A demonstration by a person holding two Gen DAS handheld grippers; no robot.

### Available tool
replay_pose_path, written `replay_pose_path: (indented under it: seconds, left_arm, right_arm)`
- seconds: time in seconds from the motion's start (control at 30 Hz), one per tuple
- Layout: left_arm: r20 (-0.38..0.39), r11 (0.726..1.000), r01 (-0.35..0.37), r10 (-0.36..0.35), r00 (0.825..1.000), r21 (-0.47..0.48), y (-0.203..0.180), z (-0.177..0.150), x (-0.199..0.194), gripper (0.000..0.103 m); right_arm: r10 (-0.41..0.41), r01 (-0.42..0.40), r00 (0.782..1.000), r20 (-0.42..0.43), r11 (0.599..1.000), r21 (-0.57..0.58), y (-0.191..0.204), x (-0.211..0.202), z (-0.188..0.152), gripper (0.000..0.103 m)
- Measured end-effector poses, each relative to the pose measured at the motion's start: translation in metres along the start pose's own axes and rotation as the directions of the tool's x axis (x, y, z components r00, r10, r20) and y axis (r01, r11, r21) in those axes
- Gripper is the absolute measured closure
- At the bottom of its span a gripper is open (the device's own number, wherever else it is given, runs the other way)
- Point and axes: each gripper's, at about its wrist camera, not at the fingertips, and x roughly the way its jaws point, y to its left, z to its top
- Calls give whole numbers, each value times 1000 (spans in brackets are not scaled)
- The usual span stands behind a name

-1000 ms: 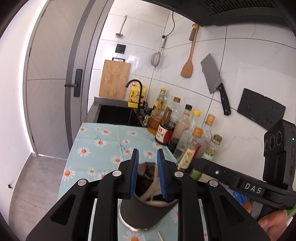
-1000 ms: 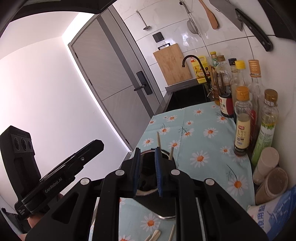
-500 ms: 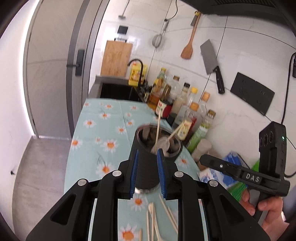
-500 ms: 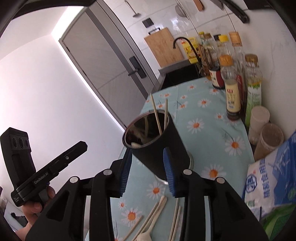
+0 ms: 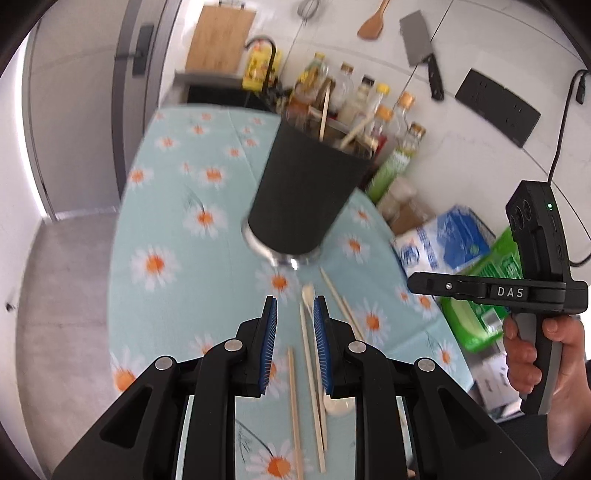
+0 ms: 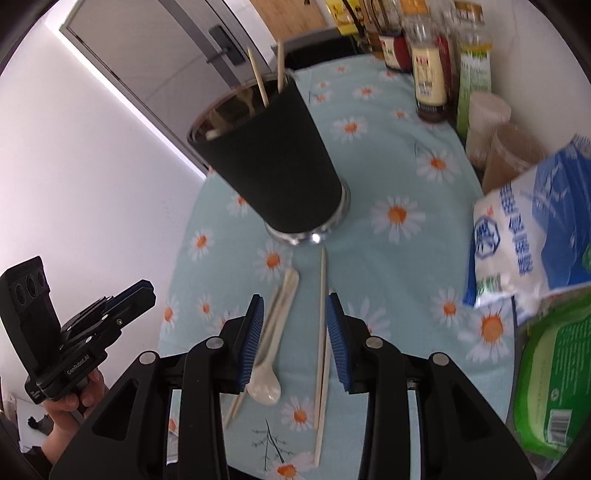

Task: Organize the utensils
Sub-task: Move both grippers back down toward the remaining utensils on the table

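A black utensil cup (image 5: 306,192) with a steel base stands on the daisy tablecloth, holding chopsticks and a spoon; it also shows in the right wrist view (image 6: 273,162). Loose wooden chopsticks (image 5: 312,373) and a white spoon (image 5: 334,402) lie on the cloth in front of it. In the right wrist view the white spoon (image 6: 271,343) and chopsticks (image 6: 322,332) lie between and under my fingers. My left gripper (image 5: 293,310) is open and empty above them. My right gripper (image 6: 295,306) is open and empty, hovering over the loose utensils.
Bottles (image 5: 369,107) line the wall behind the cup. Paper cups (image 6: 487,122), a blue-white bag (image 6: 535,229) and a green packet (image 6: 554,380) sit at the right. A cleaver (image 5: 421,48) and spatula (image 5: 373,26) hang on the tiles.
Both grippers have pulled back from the cup and tilted down toward the loose utensils. The right gripper has opened wider. The cup now stands free on the cloth.
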Motion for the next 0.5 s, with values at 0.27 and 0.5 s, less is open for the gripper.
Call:
replay_pose_path:
  seconds: [0.27,0.5]
  left_arm:
    - [-115,999,45,-46,992,-18,9,-35,19,84]
    - [-175,997,61,-69,982,-50,22,-57,27,84]
  right_arm:
    - [-81,98,969,-234,993,61,-14,47,-11,67]
    - [-161,177,931,-328,984,19,-11,76,-4,77]
